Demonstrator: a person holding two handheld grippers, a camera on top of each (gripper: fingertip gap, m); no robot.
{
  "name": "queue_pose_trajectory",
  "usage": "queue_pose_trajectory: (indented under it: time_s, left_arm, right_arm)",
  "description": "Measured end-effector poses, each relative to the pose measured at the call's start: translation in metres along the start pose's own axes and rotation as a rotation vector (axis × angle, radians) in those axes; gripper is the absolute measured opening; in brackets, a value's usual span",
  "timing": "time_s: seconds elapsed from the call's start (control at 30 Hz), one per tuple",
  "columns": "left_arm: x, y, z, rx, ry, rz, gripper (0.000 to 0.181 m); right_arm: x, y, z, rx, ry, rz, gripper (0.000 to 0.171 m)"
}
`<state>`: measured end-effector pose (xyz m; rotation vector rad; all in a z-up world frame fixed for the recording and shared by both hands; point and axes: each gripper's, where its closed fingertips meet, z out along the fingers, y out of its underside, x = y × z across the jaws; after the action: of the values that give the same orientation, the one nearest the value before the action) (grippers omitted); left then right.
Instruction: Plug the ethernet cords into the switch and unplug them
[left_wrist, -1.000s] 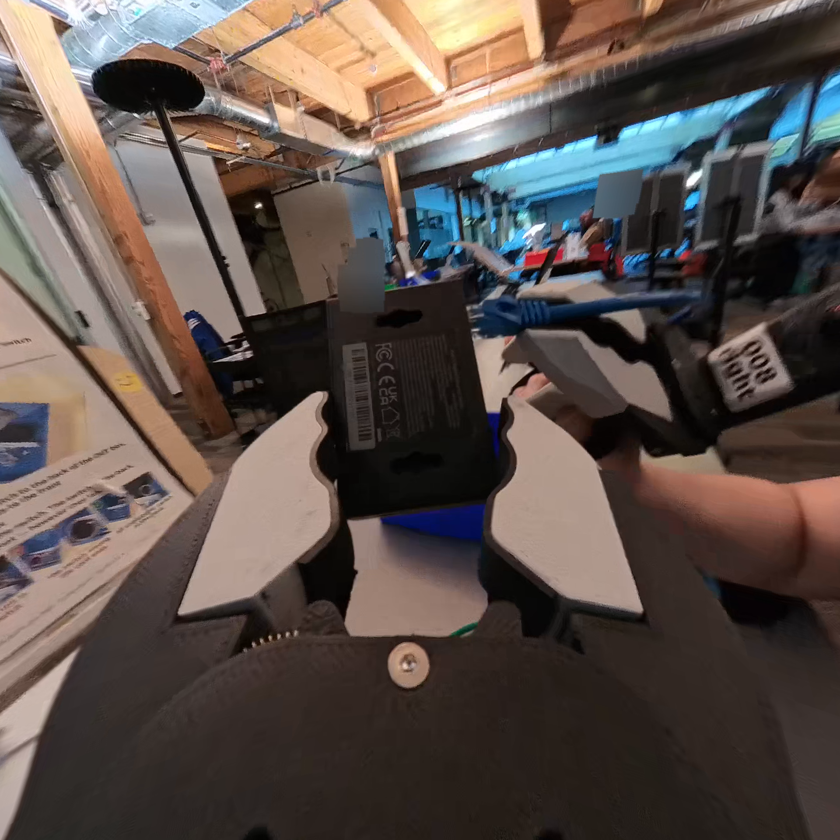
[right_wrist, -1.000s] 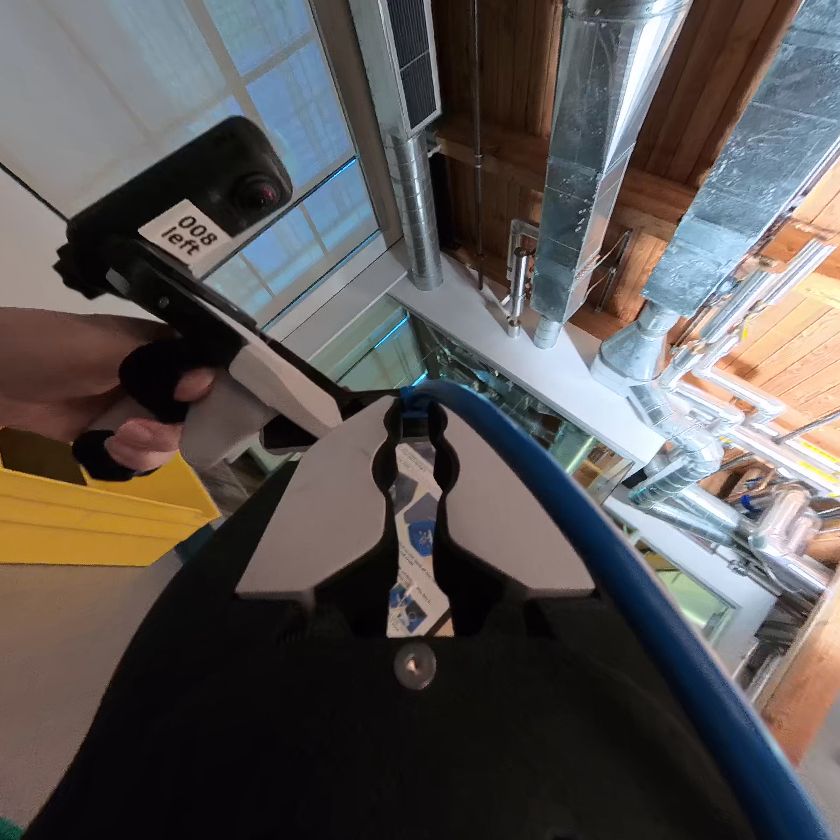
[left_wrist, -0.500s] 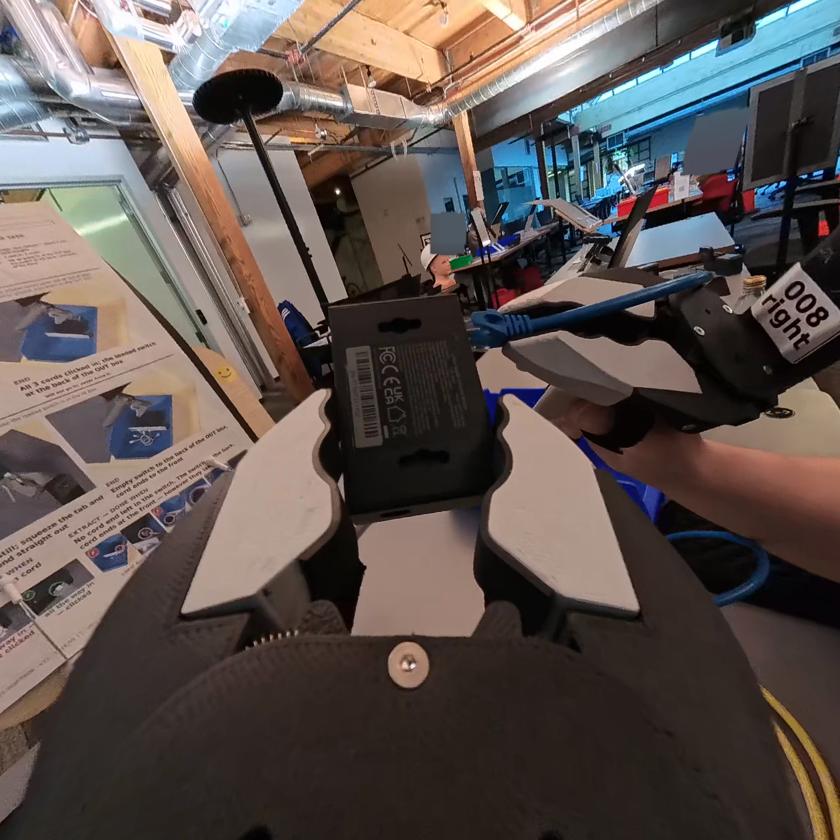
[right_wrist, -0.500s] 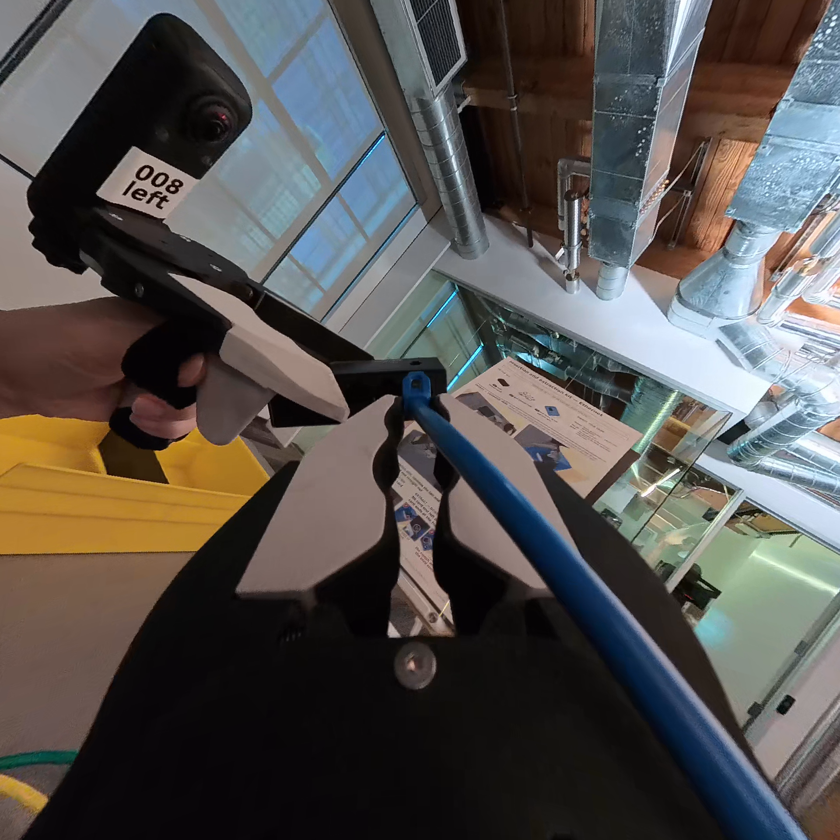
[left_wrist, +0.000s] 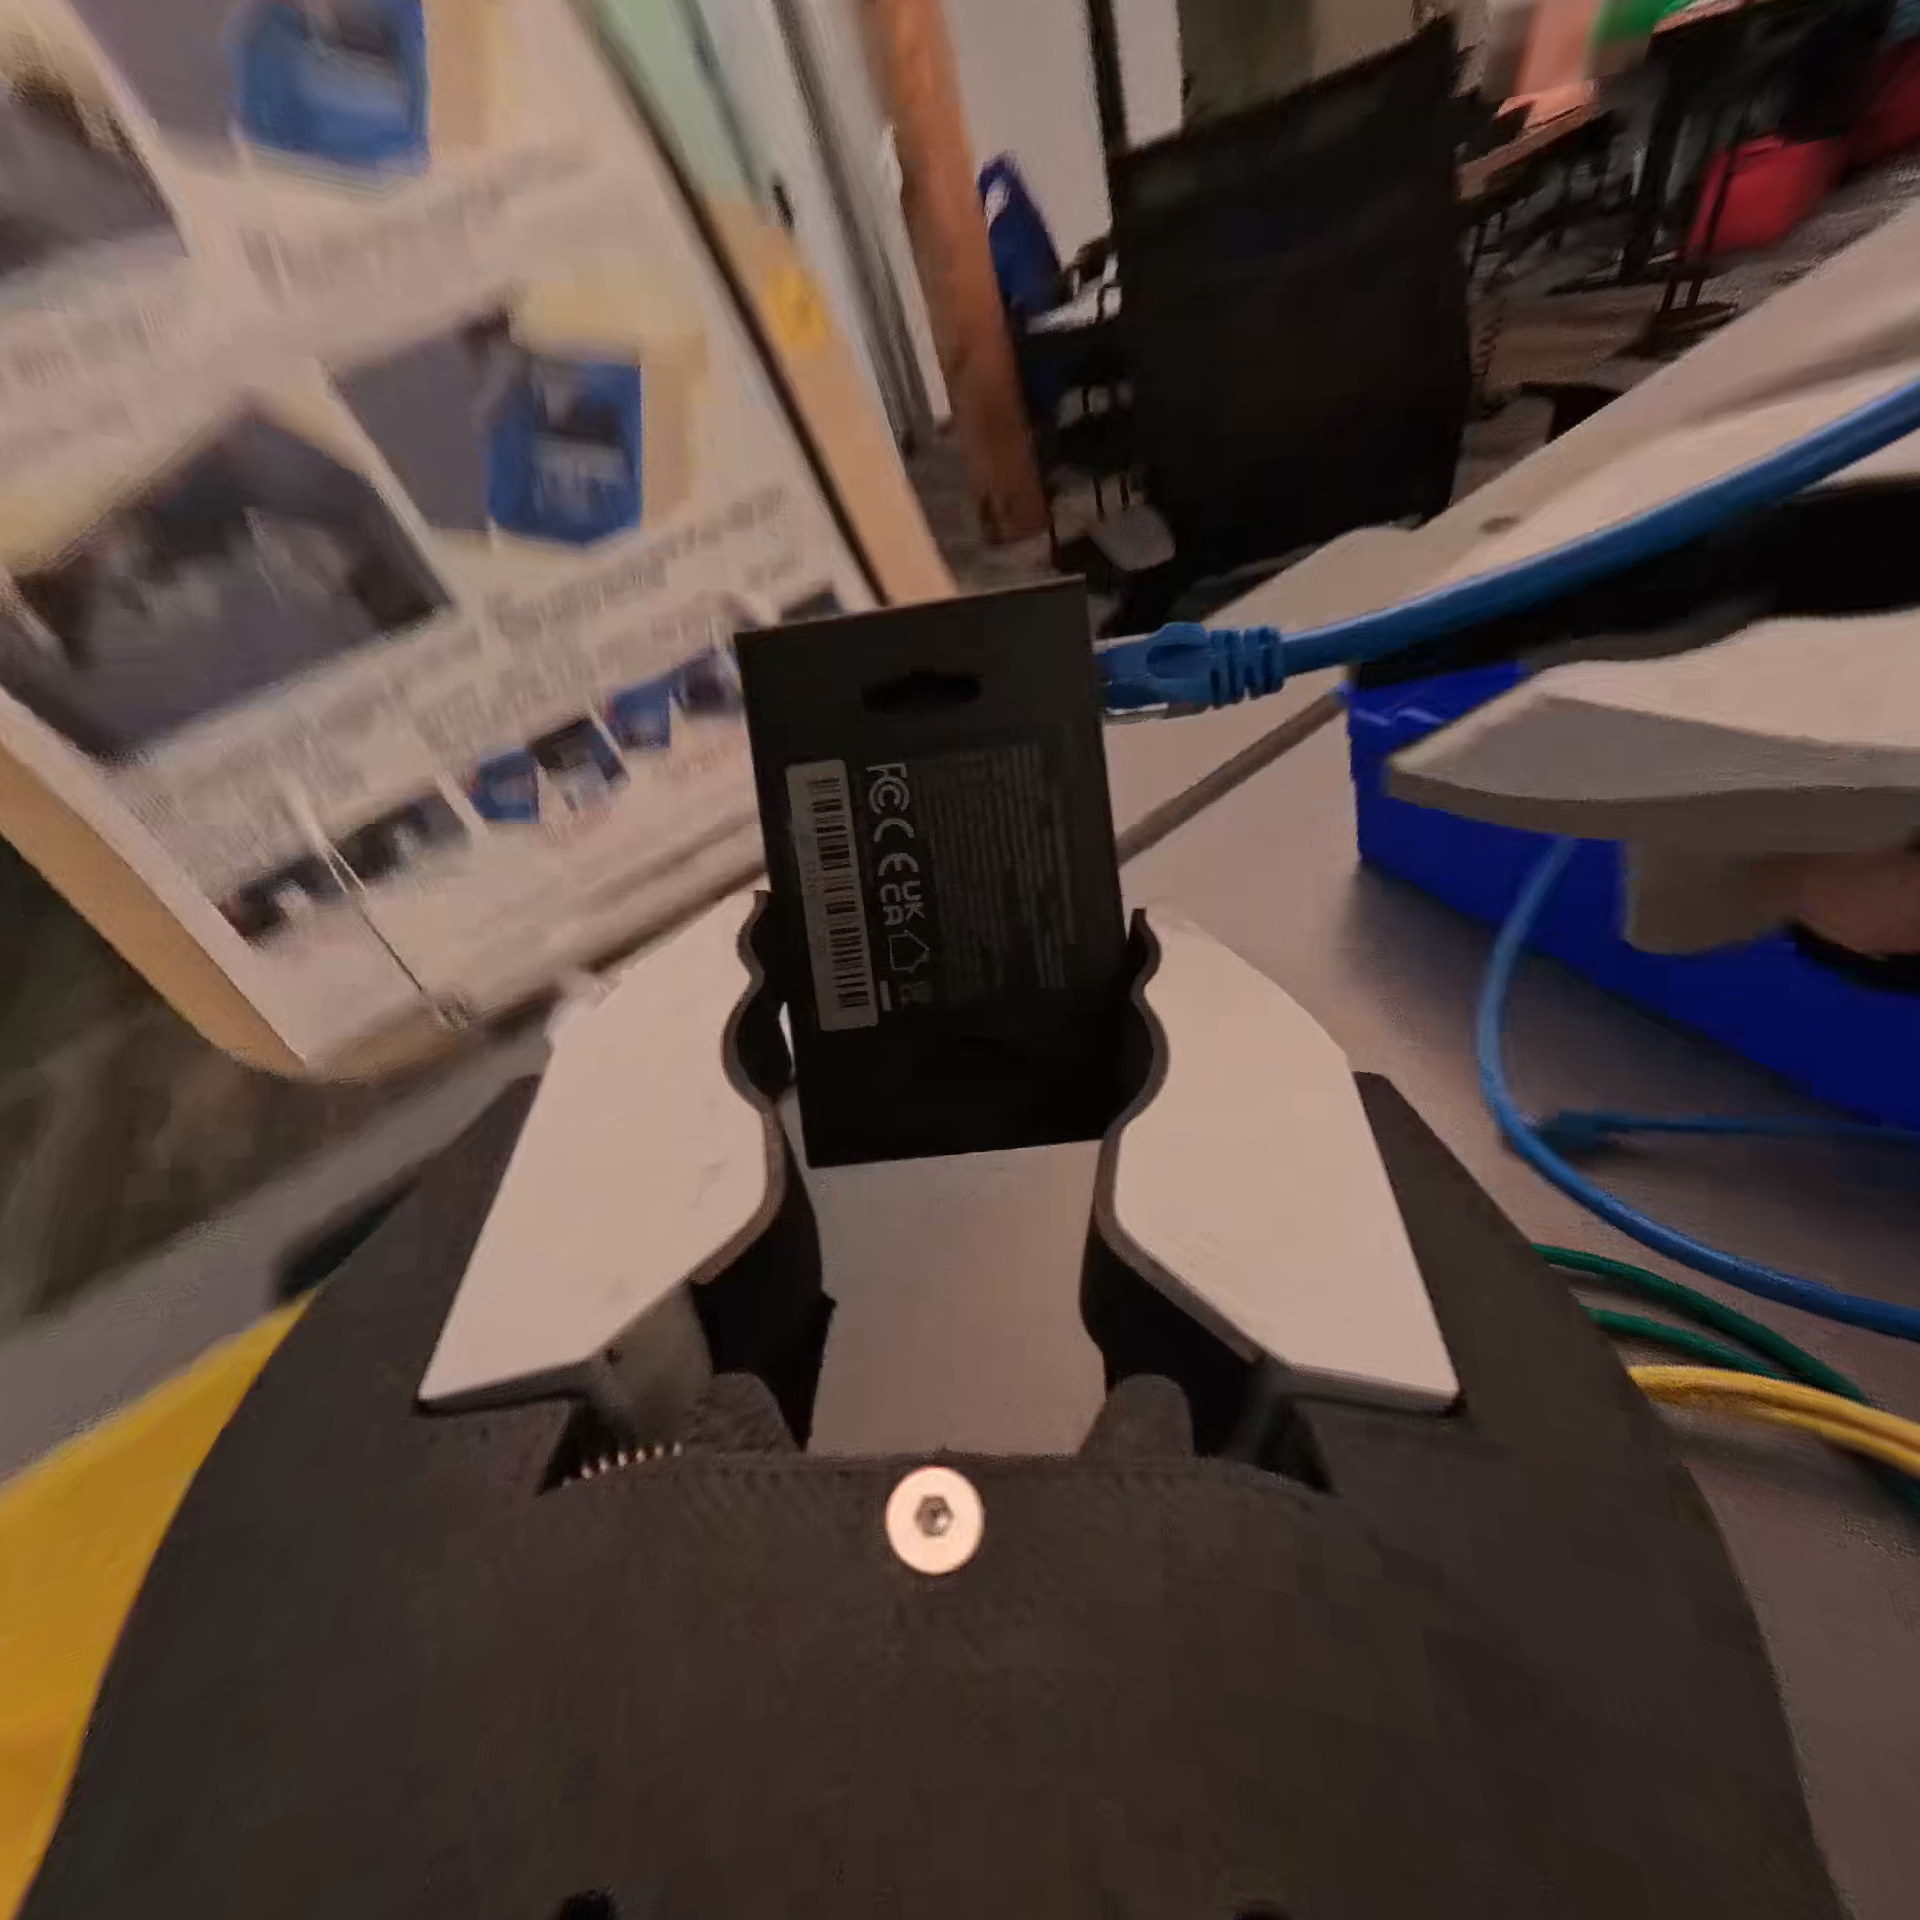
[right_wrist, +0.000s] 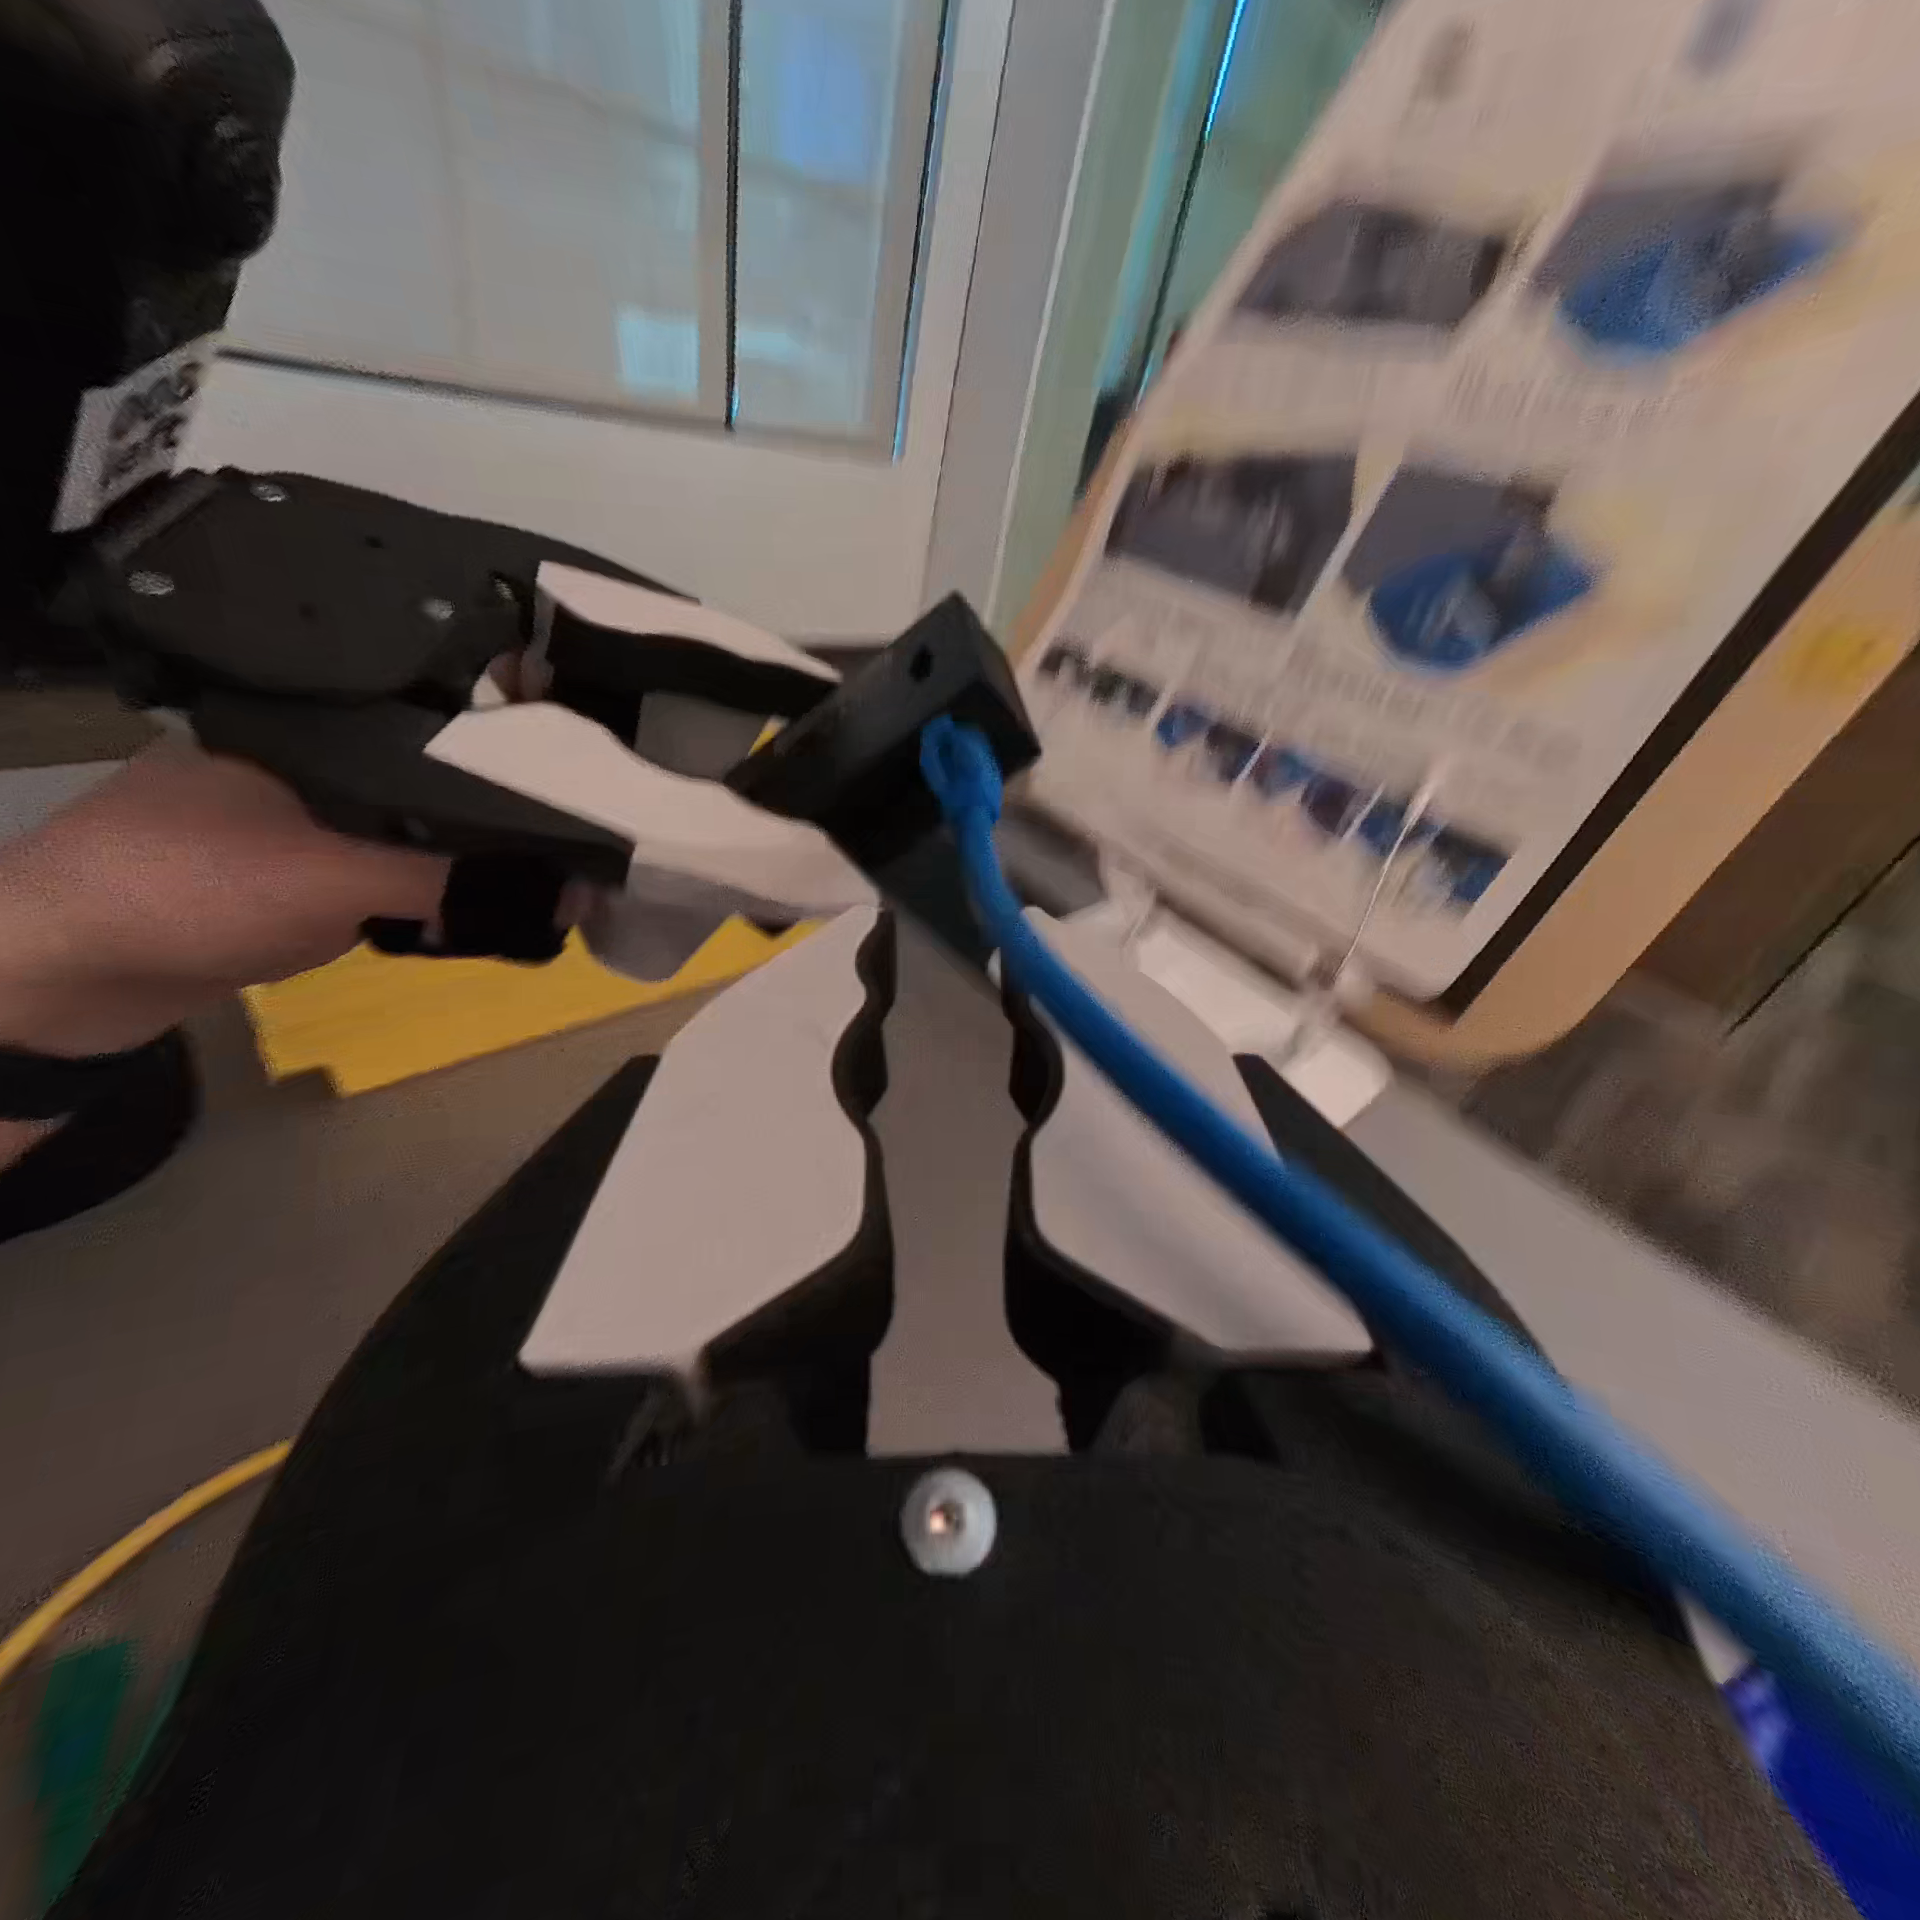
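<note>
Left claw (left_wrist: 940, 997) clamped on the flat black rectangular plastic switch (left_wrist: 940, 883) held upright above the grey table (left_wrist: 1299, 935), right claw (right_wrist: 940, 977) parted and empty, thin blue ethernet cord (right_wrist: 1143, 1070) draped over one finger, its plug at the switch's side, blurred instruction board (left_wrist: 364, 520) beyond.

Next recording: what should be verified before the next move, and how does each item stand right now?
1. Left gripper clamped on switch: ok.
2. Blue cord plug at a port: ok; latch click cannot tell.
3. Right gripper let go of cord: ok, jaws apart.
4. Cord clear of right gripper: not ok, lies across one finger.
5. Free ports: cannot tell, hidden.
</note>
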<state>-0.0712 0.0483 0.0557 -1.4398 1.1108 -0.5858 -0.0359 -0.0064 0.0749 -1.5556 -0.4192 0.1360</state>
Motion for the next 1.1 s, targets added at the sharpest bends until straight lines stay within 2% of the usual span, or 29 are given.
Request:
queue_pose_trajectory:
  time_s: [0.13,0.2,0.27,0.33,0.43,0.5,0.57,0.63,0.77,0.97,1.1]
  left_arm:
    - [-0.026,0.059,0.026,-0.173,0.044,-0.225,0.061]
    - [-0.035,0.081,0.033,-0.244,0.017,-0.222,0.061]
    - [-0.033,0.103,0.038,-0.342,0.020,-0.171,0.061]
    - [-0.028,0.124,0.043,-0.448,0.031,-0.107,0.061]
    - [-0.015,0.152,0.048,-0.566,0.088,-0.048,0.061]
    - [-0.005,0.167,0.048,-0.632,0.143,-0.059,0.061]
    - [-0.001,0.180,0.046,-0.694,0.177,-0.046,0.061]
    - [0.000,0.188,0.044,-0.735,0.193,-0.034,0.061]
    - [-0.003,0.194,0.040,-0.770,0.199,-0.025,0.061]
    - [-0.004,0.204,0.037,-0.819,0.201,-0.008,0.061]
    - [-0.003,0.208,0.038,-0.829,0.205,-0.022,0.061]
  right_arm:
    - [-0.026,0.066,0.002,-0.416,-0.314,0.252,0.016]
    - [-0.040,0.081,-0.004,-0.517,-0.392,0.212,0.013]
    - [-0.047,0.097,-0.012,-0.619,-0.424,0.089,0.013]
    - [-0.065,0.112,-0.025,-0.710,-0.528,-0.032,0.014]
    - [-0.103,0.132,-0.033,-0.751,-0.707,-0.221,0.028]
    - [-0.143,0.144,-0.038,-0.753,-0.882,-0.311,0.029]
    - [-0.191,0.145,-0.051,-0.688,-1.117,-0.325,0.027]
    - [-0.222,0.144,-0.059,-0.688,-1.243,-0.275,0.024]
    - [-0.252,0.145,-0.068,-0.789,-1.289,-0.240,0.021]
    - [-0.264,0.172,-0.072,-1.015,-1.146,-0.419,0.018]
    - [-0.262,0.190,-0.069,-1.107,-1.075,-0.453,0.017]
